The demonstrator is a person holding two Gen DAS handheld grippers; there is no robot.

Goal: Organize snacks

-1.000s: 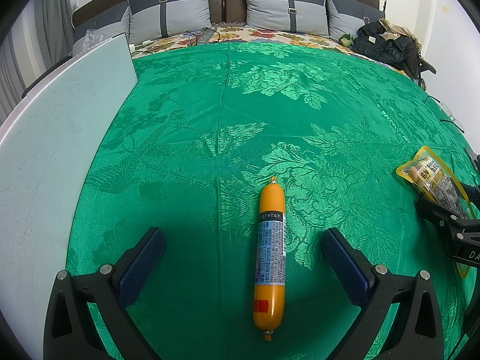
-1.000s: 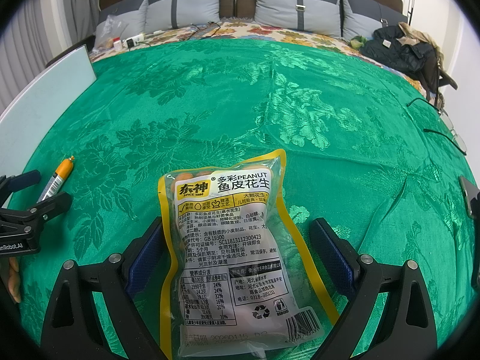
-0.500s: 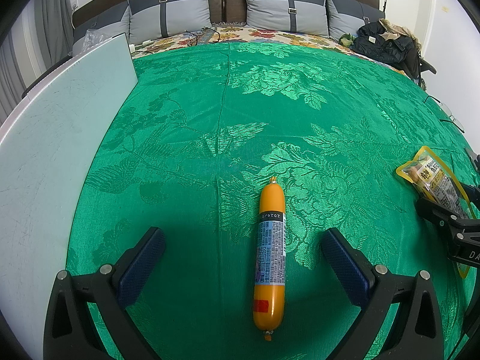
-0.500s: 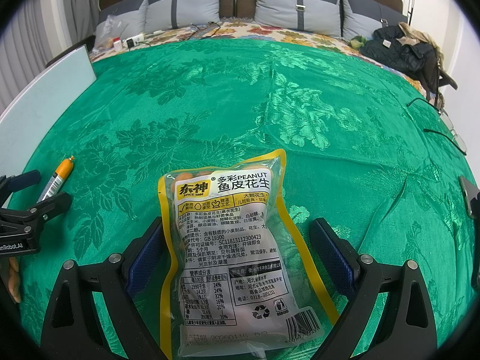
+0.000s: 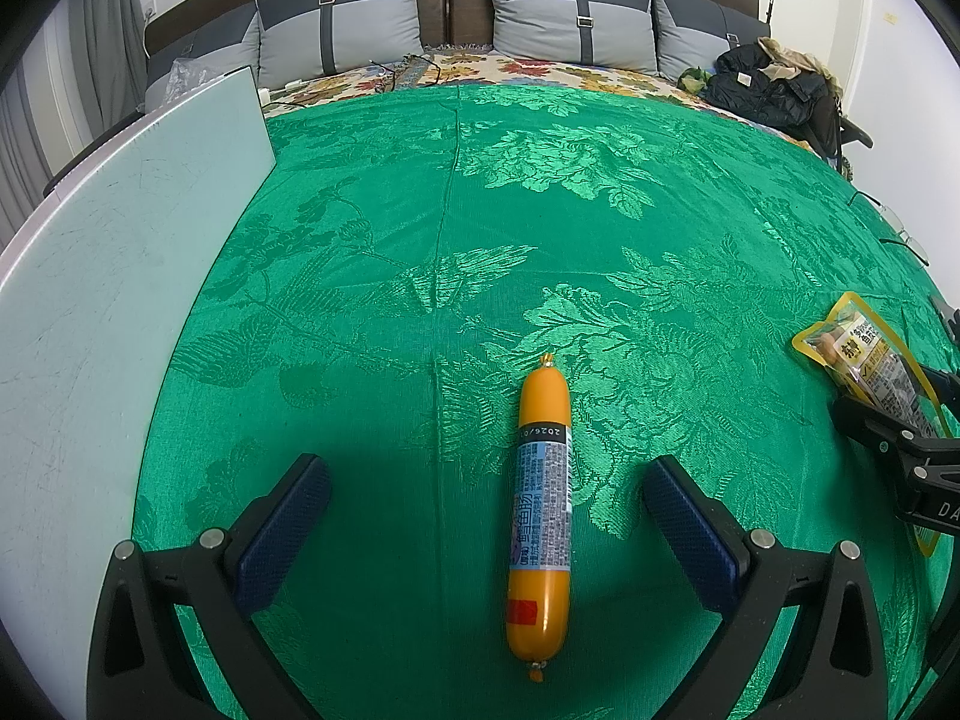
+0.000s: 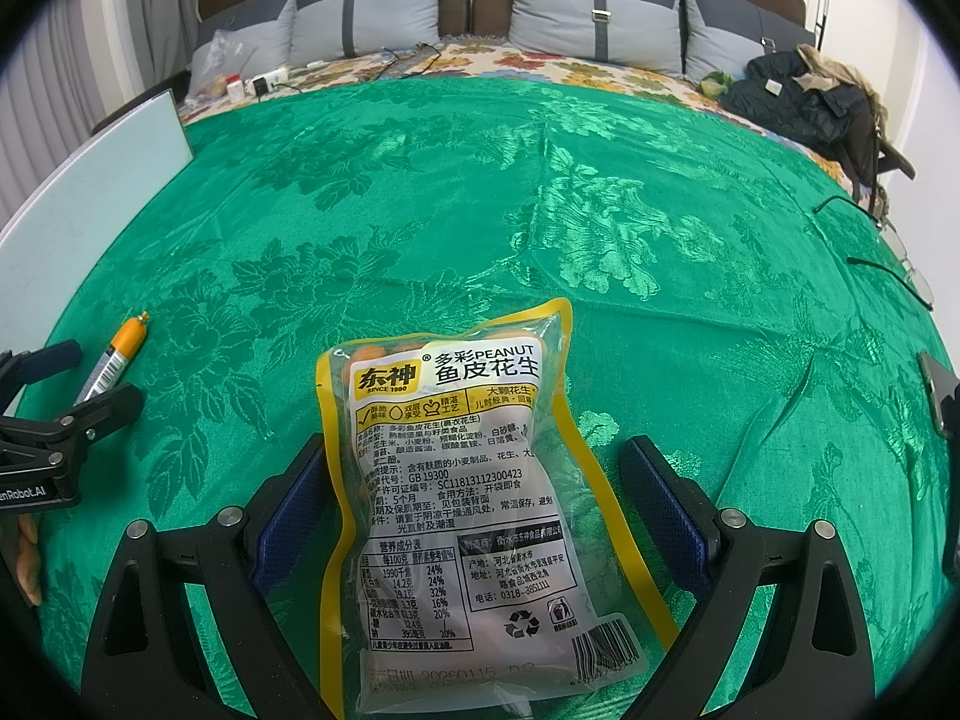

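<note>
An orange sausage stick (image 5: 540, 504) with a blue-grey label lies on the green bedspread (image 5: 480, 240), pointing away, between the wide-apart fingers of my left gripper (image 5: 480, 480), which is open. A clear, yellow-edged peanut bag (image 6: 462, 480) lies flat between the fingers of my right gripper (image 6: 474, 456), which is open; its left finger (image 6: 288, 504) is at the bag's edge. The bag also shows at the right of the left wrist view (image 5: 870, 366), and the sausage at the left of the right wrist view (image 6: 114, 360).
A pale grey-blue board (image 5: 108, 300) lies along the bed's left side. Grey pillows (image 5: 540, 18) line the headboard. A dark jacket pile (image 5: 774, 90) sits far right. Cables and glasses (image 6: 912, 276) and a phone (image 6: 939, 390) lie at the right edge.
</note>
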